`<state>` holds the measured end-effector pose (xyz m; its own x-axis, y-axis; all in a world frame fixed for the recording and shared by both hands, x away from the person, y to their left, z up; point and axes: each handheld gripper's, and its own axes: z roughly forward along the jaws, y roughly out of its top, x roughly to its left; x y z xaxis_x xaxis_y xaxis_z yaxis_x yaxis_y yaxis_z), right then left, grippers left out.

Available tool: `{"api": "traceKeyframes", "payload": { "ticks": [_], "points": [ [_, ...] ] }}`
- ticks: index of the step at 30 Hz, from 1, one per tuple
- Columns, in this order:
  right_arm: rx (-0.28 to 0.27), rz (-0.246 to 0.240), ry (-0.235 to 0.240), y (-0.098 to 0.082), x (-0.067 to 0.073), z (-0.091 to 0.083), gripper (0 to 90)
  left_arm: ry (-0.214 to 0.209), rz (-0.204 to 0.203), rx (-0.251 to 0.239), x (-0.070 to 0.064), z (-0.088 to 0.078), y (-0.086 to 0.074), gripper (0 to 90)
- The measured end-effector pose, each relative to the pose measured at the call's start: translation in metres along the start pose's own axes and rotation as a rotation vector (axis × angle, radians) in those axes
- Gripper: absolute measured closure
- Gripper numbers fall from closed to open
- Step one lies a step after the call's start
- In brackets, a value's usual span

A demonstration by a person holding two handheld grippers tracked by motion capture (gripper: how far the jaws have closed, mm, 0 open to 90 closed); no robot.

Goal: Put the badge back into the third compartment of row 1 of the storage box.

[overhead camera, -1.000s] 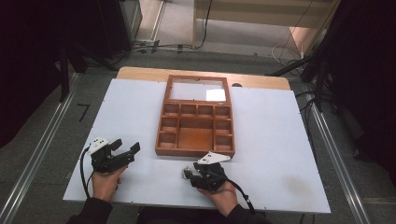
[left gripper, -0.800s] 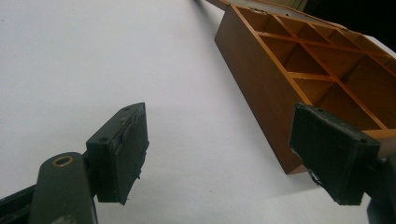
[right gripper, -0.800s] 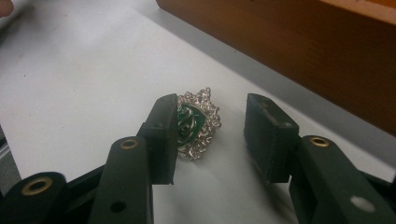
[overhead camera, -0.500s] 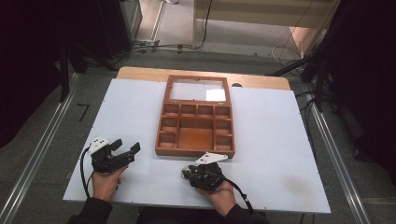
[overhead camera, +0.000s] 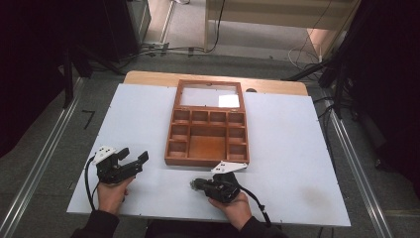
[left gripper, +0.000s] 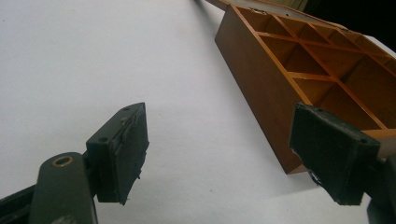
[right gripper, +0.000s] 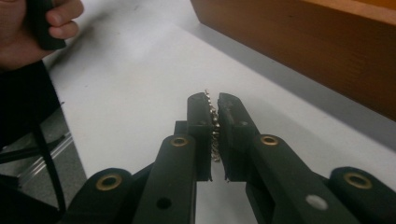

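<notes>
Metal bead chain (right gripper: 214,122) pinched between nearly closed right gripper (overhead camera: 198,184) fingers, swung leftward just off wooden box (overhead camera: 207,126) front over worktop (overhead camera: 297,148), likely heading to a compartment; left gripper (overhead camera: 135,159) held wide open, empty.

One mark can be read: a dark "7"-shaped figure (overhead camera: 89,118) on the grey floor, left of the worktop (overhead camera: 124,124) in the high view. The wooden box (overhead camera: 208,141), the worktop and both tools carry no lettering, label or brand that can be made out.
</notes>
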<state>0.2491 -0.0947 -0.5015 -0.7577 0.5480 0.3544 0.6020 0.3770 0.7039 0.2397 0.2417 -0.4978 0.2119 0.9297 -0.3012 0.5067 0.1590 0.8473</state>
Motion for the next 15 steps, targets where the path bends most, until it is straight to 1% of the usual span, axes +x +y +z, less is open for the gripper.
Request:
{"api": "traceKeyframes", "payload": {
  "ticks": [1,4,6,11,15],
  "points": [
    [0.001,0.003,0.002,-0.0001,-0.0005,0.0000,85.7,0.000,0.000,0.000,0.0000,0.0000,0.0000,20.1],
    [-0.001,-0.013,0.006,-0.0008,-0.0015,-0.0002,85.7,0.001,-0.001,0.000,0.0003,-0.0001,0.0000,20.1],
    [-0.002,-0.003,0.013,-0.0010,-0.0023,-0.0004,85.8,0.001,-0.001,-0.001,0.0004,-0.0001,0.0000,20.1],
    [-0.001,-0.013,0.004,-0.0006,-0.0008,-0.0006,85.8,0.002,-0.001,-0.001,0.0002,-0.0001,0.0000,20.1],
    [-0.003,-0.010,-0.002,0.0008,-0.0009,-0.0024,85.8,0.000,-0.003,-0.002,0.0004,-0.0002,0.0001,20.1]
  ]
}}
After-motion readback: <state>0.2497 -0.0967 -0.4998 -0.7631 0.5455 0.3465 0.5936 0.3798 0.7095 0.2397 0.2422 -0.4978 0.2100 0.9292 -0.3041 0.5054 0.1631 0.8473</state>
